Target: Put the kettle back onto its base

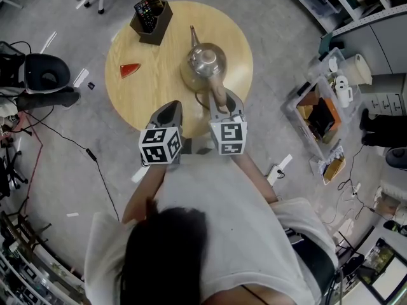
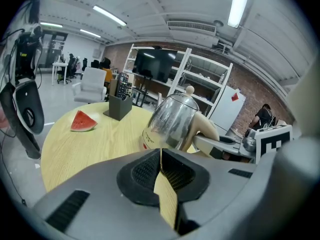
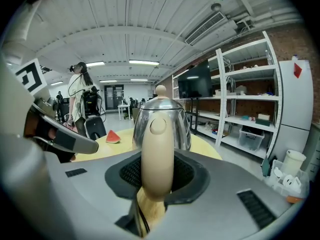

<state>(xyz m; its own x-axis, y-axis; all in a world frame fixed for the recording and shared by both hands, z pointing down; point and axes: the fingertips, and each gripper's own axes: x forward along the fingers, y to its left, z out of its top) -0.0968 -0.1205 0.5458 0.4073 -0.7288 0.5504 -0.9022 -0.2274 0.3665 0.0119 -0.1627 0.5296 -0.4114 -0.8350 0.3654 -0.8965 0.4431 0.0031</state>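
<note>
A steel kettle [image 1: 206, 60] with a beige handle [image 3: 157, 154] stands over its cream base [image 1: 189, 79] on the round wooden table [image 1: 152, 100]. It leans a little in the left gripper view [image 2: 175, 119]. I cannot tell whether it rests fully on the base [image 2: 148, 140]. My right gripper [image 1: 222, 104] is shut on the handle from the near side, its pads [image 3: 186, 174] pressing either side of it. My left gripper [image 1: 167, 115] hovers at the table's near edge, left of the kettle. It [image 2: 161, 166] is shut with nothing in it.
A watermelon slice [image 1: 130, 69] lies on the table's left part. A dark holder with remote controls [image 1: 151, 16] stands at the far edge. A black chair [image 1: 44, 75] and floor cables are at the left, plastic bins [image 1: 321, 116] at the right.
</note>
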